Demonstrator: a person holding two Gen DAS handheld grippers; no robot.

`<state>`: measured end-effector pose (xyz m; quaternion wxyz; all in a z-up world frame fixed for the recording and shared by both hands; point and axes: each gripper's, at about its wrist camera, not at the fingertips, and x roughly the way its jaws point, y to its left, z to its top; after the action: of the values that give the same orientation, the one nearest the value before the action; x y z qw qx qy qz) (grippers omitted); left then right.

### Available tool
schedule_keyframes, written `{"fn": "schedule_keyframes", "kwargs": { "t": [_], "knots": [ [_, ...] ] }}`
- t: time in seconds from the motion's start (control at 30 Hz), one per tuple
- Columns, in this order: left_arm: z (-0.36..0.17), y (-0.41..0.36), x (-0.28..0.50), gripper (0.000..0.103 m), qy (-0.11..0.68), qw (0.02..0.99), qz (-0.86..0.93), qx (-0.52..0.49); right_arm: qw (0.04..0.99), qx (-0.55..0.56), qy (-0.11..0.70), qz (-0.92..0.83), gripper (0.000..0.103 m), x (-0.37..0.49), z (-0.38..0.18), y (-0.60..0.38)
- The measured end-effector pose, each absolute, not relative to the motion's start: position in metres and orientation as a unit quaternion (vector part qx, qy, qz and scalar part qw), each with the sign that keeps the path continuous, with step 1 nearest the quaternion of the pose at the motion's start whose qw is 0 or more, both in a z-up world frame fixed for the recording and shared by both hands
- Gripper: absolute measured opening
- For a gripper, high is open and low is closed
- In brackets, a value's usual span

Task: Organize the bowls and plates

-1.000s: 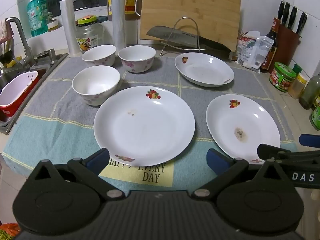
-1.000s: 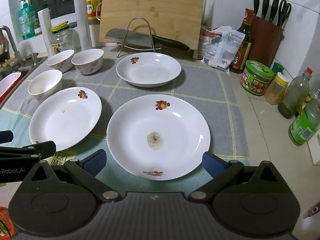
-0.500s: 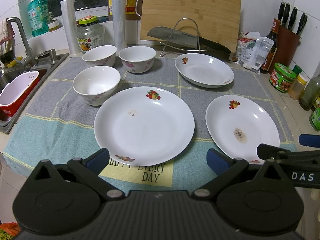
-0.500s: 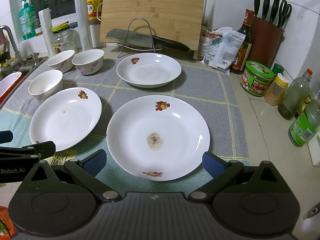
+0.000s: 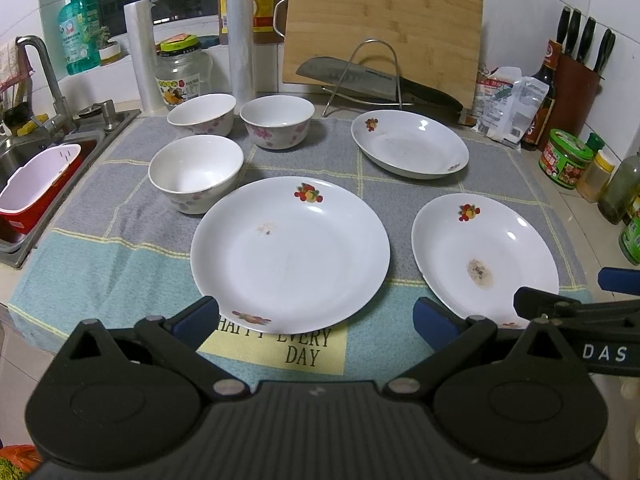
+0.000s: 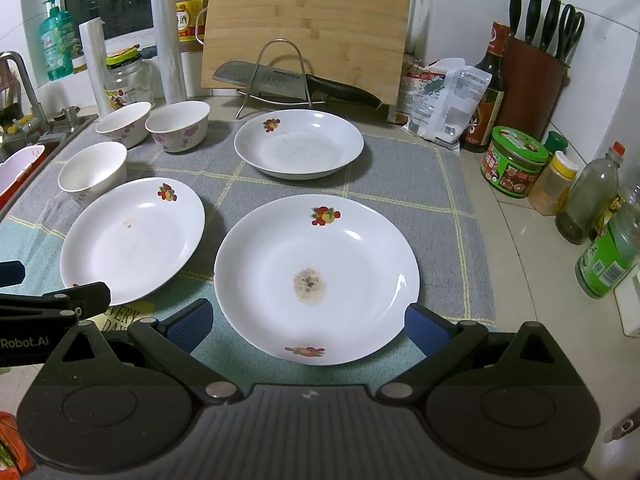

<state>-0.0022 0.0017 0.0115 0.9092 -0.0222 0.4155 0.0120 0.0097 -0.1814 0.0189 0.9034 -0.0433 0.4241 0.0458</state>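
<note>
Three white fruit-print plates lie on a grey-and-teal mat [image 5: 100, 248]: a left plate [image 5: 290, 254] [image 6: 132, 240], a right plate with a brown stain [image 5: 484, 258] [image 6: 316, 276], and a far deep plate [image 5: 410, 144] [image 6: 298, 144]. Three white floral bowls stand at the back left: one nearer [image 5: 196, 178] [image 6: 92, 172], two behind [image 5: 202, 114] [image 5: 278, 120]. My left gripper [image 5: 316, 320] is open and empty at the left plate's near edge. My right gripper [image 6: 308, 324] is open and empty, its fingers on either side of the stained plate's near rim.
A cleaver on a wire rack [image 6: 296, 80] leans before a bamboo board [image 6: 308, 28]. A sink with a red-and-white tub [image 5: 32, 188] is at the left. Jars, bottles [image 6: 516, 162] and a knife block [image 6: 540, 64] line the right counter.
Both grippers have edged slightly forward toward the plates. Nothing on the mat has moved.
</note>
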Motion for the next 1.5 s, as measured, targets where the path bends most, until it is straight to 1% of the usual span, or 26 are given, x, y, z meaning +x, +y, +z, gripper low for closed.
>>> {"fn": "schedule_keyframes", "kwargs": {
  "t": [1.5],
  "knots": [
    [0.0157, 0.0048, -0.0054, 0.102, 0.409, 0.912, 0.005, -0.024, 0.907, -0.048, 0.416, 0.036, 0.103, 0.0011, 0.0221, -0.1754]
  ]
}}
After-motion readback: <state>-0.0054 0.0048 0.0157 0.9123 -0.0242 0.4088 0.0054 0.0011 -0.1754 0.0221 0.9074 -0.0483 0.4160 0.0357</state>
